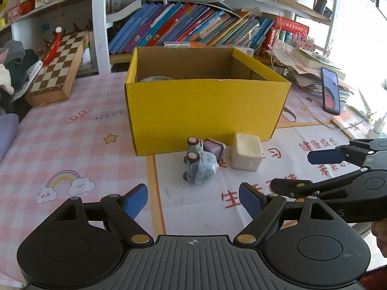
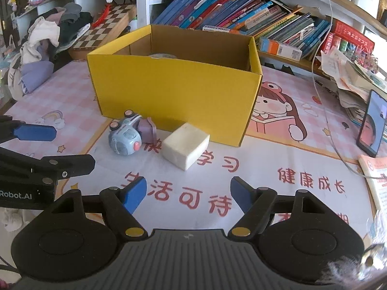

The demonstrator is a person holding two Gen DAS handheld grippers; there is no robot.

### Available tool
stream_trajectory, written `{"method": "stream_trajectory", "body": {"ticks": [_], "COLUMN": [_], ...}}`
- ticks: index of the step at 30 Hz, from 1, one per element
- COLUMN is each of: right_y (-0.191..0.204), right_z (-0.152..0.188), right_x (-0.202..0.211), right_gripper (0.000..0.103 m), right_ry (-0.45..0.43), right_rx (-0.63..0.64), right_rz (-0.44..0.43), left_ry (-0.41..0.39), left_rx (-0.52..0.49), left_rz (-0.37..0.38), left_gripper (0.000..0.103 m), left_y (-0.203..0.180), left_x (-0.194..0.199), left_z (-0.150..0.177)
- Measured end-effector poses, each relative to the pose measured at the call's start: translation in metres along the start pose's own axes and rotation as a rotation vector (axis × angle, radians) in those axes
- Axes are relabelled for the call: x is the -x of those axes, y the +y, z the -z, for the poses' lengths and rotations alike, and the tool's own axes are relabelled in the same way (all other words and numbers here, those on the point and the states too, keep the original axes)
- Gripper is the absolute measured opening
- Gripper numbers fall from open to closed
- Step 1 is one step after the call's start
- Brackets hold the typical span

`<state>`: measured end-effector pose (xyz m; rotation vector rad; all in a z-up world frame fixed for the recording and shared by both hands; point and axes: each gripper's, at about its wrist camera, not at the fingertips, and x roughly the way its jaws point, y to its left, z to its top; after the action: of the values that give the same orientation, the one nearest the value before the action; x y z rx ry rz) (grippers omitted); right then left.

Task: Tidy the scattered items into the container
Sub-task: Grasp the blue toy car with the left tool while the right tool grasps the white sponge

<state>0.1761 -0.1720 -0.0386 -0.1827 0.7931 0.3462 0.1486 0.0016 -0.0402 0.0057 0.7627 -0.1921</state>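
Here both the left tongs (image 1: 193,199) and right tongs (image 2: 188,193) gape empty. Near the yellow box (image 1: 205,111) lie a tipped toy car (image 1: 199,165) and a cream foam block (image 1: 246,154), probably light and squashy; grip its flat sides.

Pink checked tablecloth (image 1: 72,145), crowded bookshelf (image 1: 193,26), leaning chessboard (image 1: 60,65), bright daylight

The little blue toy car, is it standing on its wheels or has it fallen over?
Fallen over. The toy car lies on its side on the table mat, its wheels pointing sideways and up, in front of the yellow box.
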Motion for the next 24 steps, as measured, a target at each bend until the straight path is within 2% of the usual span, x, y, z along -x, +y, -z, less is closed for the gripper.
{"method": "stream_trajectory", "body": {"ticks": [17, 24], "right_y": [-0.025, -0.036], "right_z": [-0.029, -0.039], "right_x": [-0.051, -0.069], "right_gripper": [0.071, 0.071], "right_ry": [0.06, 0.087], "right_rx": [0.023, 0.023], "right_rz": [-0.072, -0.112], "left_ry": [0.046, 0.078], "left_rx": [0.023, 0.051], "left_rz": [-0.012, -0.011], "left_gripper": [0.079, 0.069], "left_y": [0.002, 0.006], "left_x": [-0.043, -0.06], "left_z": [-0.022, -0.028]}}
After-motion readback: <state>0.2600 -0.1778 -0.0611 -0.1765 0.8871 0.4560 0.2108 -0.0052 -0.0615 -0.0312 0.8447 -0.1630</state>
